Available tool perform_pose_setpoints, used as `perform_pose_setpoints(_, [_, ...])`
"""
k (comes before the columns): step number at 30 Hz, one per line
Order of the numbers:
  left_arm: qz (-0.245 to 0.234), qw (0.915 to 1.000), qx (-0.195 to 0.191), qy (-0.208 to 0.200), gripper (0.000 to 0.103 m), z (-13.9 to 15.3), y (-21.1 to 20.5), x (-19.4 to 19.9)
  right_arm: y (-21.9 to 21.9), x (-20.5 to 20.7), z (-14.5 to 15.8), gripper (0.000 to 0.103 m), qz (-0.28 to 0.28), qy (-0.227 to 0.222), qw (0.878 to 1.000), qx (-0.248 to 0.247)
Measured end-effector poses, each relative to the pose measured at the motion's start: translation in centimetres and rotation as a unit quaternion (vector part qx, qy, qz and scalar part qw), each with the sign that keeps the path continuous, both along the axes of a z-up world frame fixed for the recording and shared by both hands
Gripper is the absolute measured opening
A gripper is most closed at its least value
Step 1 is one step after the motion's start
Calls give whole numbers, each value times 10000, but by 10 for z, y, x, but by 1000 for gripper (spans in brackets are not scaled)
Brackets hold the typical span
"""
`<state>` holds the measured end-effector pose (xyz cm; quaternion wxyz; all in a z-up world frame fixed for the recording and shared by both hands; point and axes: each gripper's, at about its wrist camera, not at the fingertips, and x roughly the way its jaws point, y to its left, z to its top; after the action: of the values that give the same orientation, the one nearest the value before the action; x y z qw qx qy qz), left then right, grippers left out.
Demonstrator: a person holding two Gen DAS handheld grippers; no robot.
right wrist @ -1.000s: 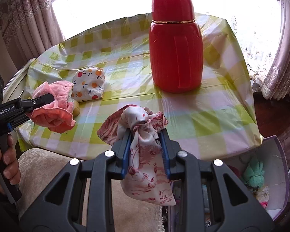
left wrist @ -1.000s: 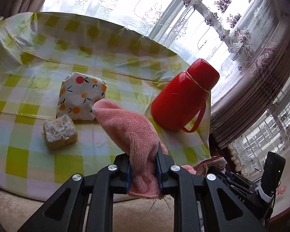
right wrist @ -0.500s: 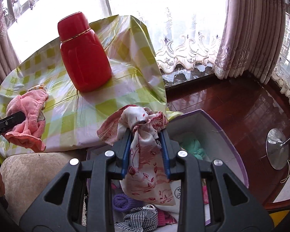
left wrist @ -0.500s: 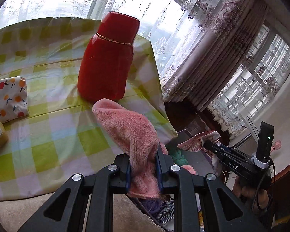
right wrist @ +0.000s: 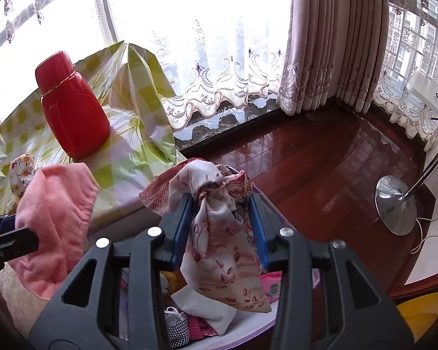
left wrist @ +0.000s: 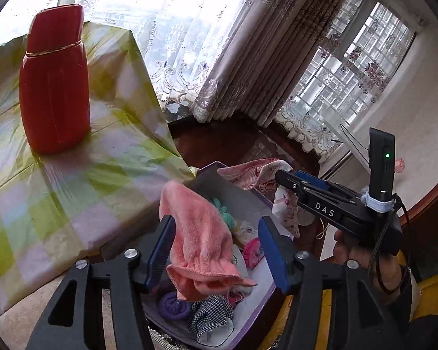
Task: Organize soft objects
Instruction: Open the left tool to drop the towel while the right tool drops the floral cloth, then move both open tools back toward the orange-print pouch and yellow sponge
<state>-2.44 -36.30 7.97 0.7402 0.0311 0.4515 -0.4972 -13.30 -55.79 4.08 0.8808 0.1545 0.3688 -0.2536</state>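
Observation:
Between the opening jaws of my left gripper hangs a pink fleece cloth. It leans on the left pad only and droops over the purple-rimmed box. My right gripper is also over the box, its jaws opening. A red-and-white floral cloth dangles between them with a gap at the right pad. In the left wrist view the right gripper shows side-on with the floral cloth. A small fruit-print cloth lies on the table.
A red thermos stands on the checked tablecloth left of the box. Several soft items lie in the box. Dark wooden floor, a lamp's metal foot and curtains lie to the right.
Both grippers swung right, from over the table to over the box. Their jaws, which were shut on the cloths, have parted and the cloths hang loose.

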Motion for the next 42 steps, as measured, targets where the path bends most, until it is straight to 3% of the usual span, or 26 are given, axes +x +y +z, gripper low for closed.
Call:
perform_pose_setpoints(5, [238,9997,46,63,60,-3,7,9,-6,-3,-2,54,-78,-9,10000,8])
perform_pose_setpoints(14, [581,9983,-56,69,60,-1,33,23,5,4,-2,55,93,10,9999,48])
perform_pose_setpoints(26, [1428,9896,-151,73,60,-4,101,61,44,28,3,57,564,111,9983,-86])
perform_pose_setpoints(36, [2223,9748,-133,96,60,-16,177,90,88,59,2,58,1118,285,9931,-206])
perform_pose_setpoints(42, [2839,9585,-59,248,60,-30,235,105,119,81,1,58,1525,315,9876,-196])
